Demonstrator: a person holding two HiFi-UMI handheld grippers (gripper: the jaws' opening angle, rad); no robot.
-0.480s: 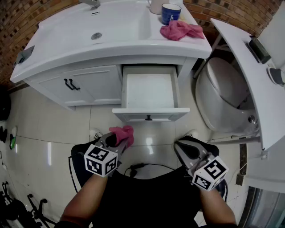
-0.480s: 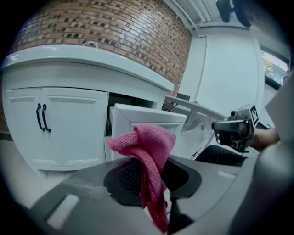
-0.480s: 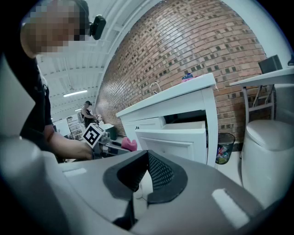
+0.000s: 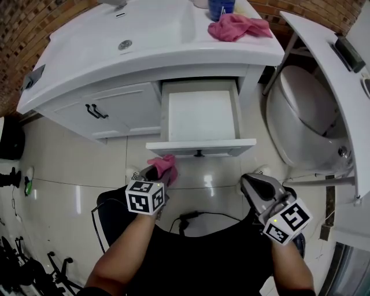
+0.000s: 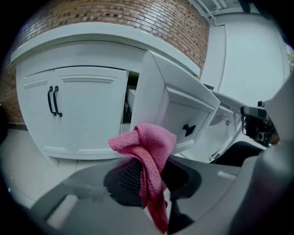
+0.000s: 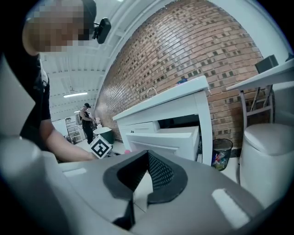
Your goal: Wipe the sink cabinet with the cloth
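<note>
**Head view:** The left gripper [image 4: 152, 172] is clamped on a pink cloth [image 4: 164, 164], held low over the tiled floor [image 4: 63, 167], just in front of the open drawer [image 4: 199, 148] of the white sink cabinet [image 4: 118, 104]. The drawer's white inside is bare. A second pink cloth [image 4: 237, 26] lies bunched on the countertop beside a blue cup [image 4: 221, 7] whose contents cannot be made out. The right gripper [image 4: 254, 184] is held to the right, jaws together, with a white toilet [image 4: 306, 127] beyond it. The only print in sight is the black-and-white square marker on each gripper's cube.

**Left gripper view:** The left gripper [image 5: 145, 170] has its jaws closed on the cloth [image 5: 149, 142], which bunches above the pads and trails down between them. Behind it stand the cabinet [image 5: 87, 114] with its two black door handles [image 5: 53, 101], and the pulled-out drawer [image 5: 179, 108] with its black knob [image 5: 189, 129].

**Right gripper view:** The right gripper [image 6: 147, 157] has its jaws meeting at the tips with nothing between them. Beyond are the drawer [image 6: 167, 137] projecting from the cabinet [image 6: 202, 110], a brick wall [image 6: 183, 50], and a mesh waste bin [image 6: 222, 155] holding colourful rubbish beside the toilet [image 6: 266, 151]. The left gripper's marker cube [image 6: 100, 148] shows at left, and a person [image 6: 86, 120] stands far off in the background.
</note>
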